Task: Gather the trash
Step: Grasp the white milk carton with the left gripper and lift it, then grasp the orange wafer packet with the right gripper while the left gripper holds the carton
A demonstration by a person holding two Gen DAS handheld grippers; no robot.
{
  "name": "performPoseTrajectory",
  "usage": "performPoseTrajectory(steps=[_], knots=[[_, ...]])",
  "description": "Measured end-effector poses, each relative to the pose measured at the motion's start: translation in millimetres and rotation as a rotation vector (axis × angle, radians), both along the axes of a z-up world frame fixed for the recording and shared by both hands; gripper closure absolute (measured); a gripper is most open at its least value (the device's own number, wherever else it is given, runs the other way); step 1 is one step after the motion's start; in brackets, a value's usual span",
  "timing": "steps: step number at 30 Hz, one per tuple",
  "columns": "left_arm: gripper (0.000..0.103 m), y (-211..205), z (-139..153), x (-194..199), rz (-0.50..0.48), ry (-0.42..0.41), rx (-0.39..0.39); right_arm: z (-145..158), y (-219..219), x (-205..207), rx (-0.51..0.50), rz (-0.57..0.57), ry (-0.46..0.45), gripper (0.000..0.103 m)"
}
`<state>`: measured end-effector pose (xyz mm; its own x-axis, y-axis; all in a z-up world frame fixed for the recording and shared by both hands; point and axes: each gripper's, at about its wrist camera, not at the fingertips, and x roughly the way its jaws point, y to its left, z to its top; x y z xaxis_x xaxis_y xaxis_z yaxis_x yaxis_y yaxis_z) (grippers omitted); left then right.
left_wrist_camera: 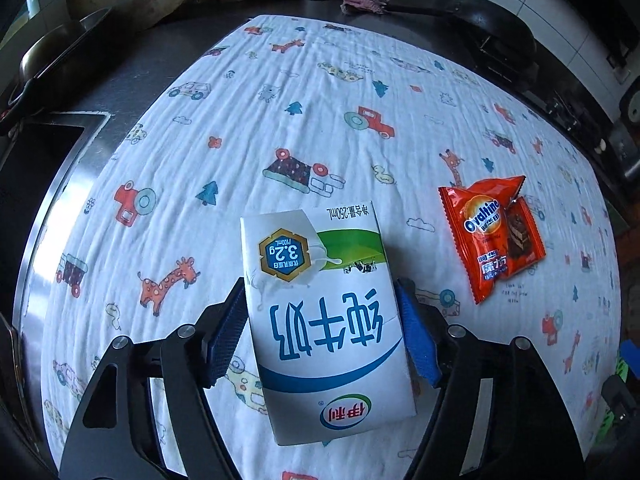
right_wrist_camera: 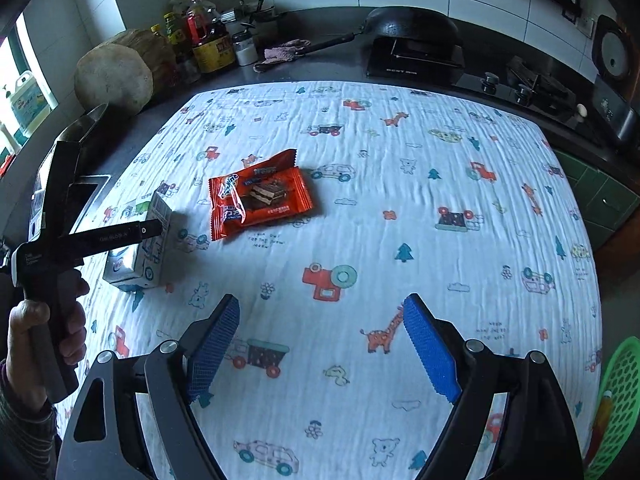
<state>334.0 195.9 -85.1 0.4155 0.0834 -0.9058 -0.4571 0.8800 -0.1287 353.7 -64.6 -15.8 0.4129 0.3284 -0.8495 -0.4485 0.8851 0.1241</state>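
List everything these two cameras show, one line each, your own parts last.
milk carton: one, white with blue and green print, between the left fingers
snack wrapper: one, orange, lying on the cloth to the right of the carton
cloth: one, white with cartoon prints, spread over the counter
basket: one, green mesh, at the cloth's right edge
wok: one, black, on the stove at the back
bottles: several, mixed colours, back left corner
chopping block: one, wooden, back left
left gripper: black, blue fingers, shut on the carton
right gripper: black, blue fingers, open above the cloth
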Motion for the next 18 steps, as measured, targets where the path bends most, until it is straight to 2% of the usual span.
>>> performPoseTrajectory(steps=[2, 5, 11, 18], knots=[[0.034, 0.5, -3.6, 0.2, -0.010, 0.003, -0.006, -3.6, 10.3, 5.7, -0.005, 0.018, -0.002, 0.019], [0.036, -2.9, -2.1, -1.3, -0.052, -0.004, 0.028, -10.6, 25.0, 15.7, -0.013, 0.042, -0.001, 0.019], [0.039, 3.1, 4.6, -15.9, -0.096, -0.029, -0.007, -25.1, 53.6, 35.4, 0.020, 0.082, 0.027, 0.015], [0.039, 9.5, 10.9, -32.0, -0.129, -0.045, 0.007, -38.7, 91.8, 60.3, 0.007, 0.125, 0.019, 0.014]])
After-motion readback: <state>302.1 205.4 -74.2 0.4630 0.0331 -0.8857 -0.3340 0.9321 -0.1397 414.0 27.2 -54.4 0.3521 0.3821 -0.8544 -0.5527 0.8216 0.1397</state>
